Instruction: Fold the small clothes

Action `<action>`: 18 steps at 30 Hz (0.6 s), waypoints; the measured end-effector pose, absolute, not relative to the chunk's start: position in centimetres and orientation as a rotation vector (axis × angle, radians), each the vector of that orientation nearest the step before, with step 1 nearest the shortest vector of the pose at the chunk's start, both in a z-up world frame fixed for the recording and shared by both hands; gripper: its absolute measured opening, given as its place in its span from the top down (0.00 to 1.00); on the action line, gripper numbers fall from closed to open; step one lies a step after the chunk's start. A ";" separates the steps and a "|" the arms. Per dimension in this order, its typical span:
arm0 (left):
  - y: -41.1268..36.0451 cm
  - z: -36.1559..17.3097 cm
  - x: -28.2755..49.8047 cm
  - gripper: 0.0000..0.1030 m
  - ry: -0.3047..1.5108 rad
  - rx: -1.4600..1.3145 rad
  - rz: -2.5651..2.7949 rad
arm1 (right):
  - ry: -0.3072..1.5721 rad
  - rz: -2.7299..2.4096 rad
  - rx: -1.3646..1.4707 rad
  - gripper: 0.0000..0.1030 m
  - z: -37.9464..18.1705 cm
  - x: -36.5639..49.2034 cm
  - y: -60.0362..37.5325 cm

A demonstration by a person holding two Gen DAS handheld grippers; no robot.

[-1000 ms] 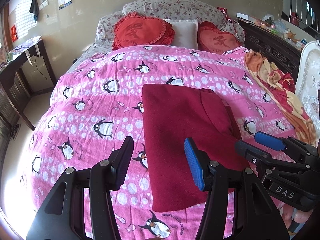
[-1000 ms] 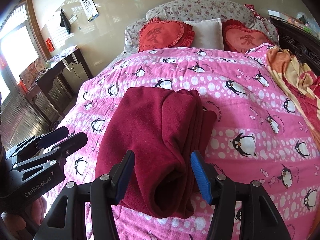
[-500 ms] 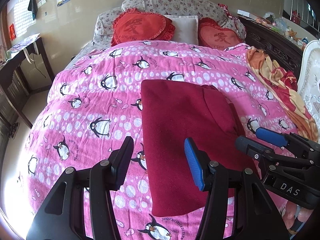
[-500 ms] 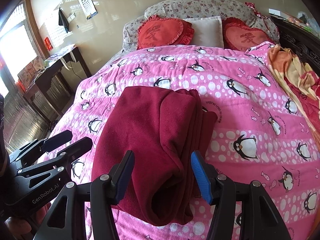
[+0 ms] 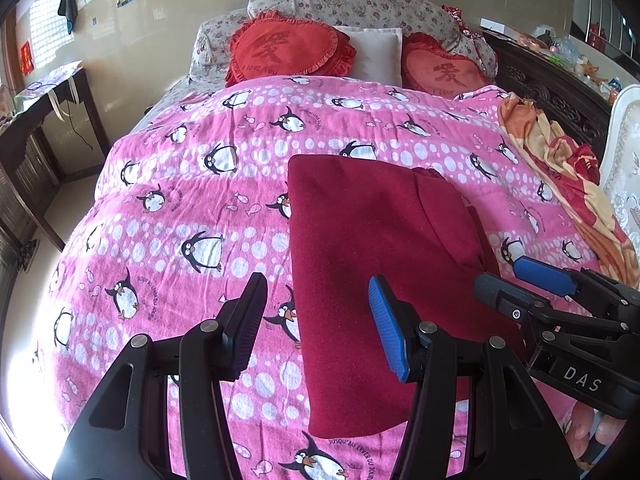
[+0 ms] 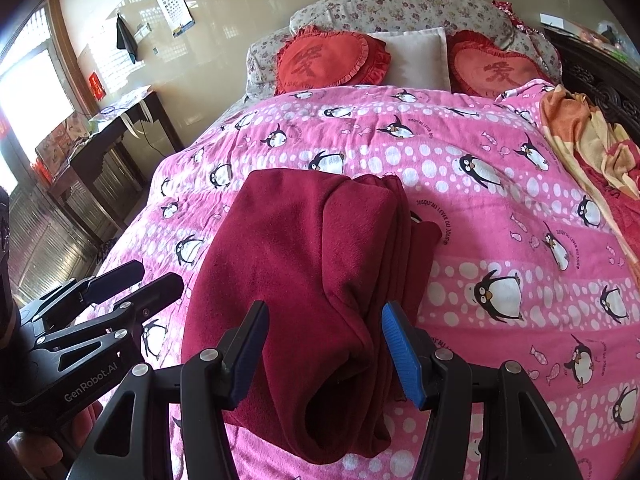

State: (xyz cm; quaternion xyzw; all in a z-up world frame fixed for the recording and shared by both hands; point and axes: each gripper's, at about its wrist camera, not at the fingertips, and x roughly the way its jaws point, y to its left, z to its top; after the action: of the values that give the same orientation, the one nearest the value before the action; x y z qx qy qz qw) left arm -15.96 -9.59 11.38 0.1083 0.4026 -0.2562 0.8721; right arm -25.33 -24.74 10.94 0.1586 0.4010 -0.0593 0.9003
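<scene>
A dark red garment [image 5: 372, 248] lies folded in a long stack on the pink penguin bedspread [image 5: 192, 200]; it also shows in the right wrist view [image 6: 304, 248], with its layered edge on the right. My left gripper [image 5: 316, 312] is open and empty, above the garment's near left edge. My right gripper [image 6: 322, 340] is open and empty, its jaws on either side of the garment's near end, not closed on it. The right gripper shows at the right of the left wrist view [image 5: 528, 284]; the left gripper shows at the left of the right wrist view [image 6: 136, 280].
Two red heart cushions [image 5: 288, 52] and a white pillow [image 5: 376, 56] lie at the head of the bed. An orange and red cloth [image 5: 560, 168] lies crumpled along the bed's right side. A dark wooden desk [image 5: 36, 120] stands left of the bed.
Both grippers have drawn back and up a little from the bed, so more of the bedspread shows. The garment has not moved and both grippers stay open.
</scene>
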 end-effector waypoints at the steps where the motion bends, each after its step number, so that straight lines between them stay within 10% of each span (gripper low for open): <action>1: -9.6 11.4 -16.0 0.49 0.840 0.228 -0.536 | 0.831 -0.123 0.329 0.45 10.9 -25.3 -24.7; 18: -9.7 10.9 -15.8 0.49 0.854 0.229 -0.535 | 0.846 -0.116 0.336 0.45 10.4 -24.9 -24.8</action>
State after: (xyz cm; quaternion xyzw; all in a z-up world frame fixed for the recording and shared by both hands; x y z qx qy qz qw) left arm -15.76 -9.68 10.93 0.1093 0.4081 -0.2555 0.8696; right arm -24.93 -24.77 10.40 0.1623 0.4083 -0.0561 0.8966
